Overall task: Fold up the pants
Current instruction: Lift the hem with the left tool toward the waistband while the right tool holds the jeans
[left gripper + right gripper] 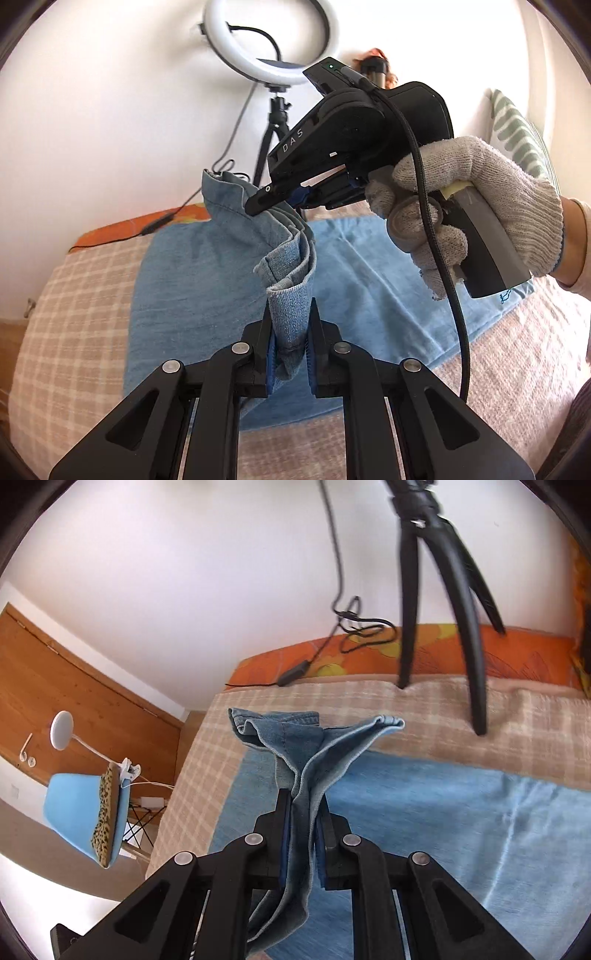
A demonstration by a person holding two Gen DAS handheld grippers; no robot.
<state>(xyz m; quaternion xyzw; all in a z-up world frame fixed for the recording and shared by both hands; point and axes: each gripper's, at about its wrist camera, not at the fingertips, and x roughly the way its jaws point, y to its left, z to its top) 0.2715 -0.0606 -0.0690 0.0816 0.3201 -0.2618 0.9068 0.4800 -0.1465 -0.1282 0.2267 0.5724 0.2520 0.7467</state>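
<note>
Where the left gripper [290, 341] clamps a bunched hem of the soft blue denim pants [221, 266], its pads press the cloth; just beyond, the right gripper [258, 201], held by a gloved hand [476, 214], pinches the same raised edge, while the rest lies on a checked blanket [74, 314]; only the left view shows a ring light [271, 40], only the right a blue chair [74, 812]

Bright even daylight, fisheye-warped edges, slight motion blur.
</note>
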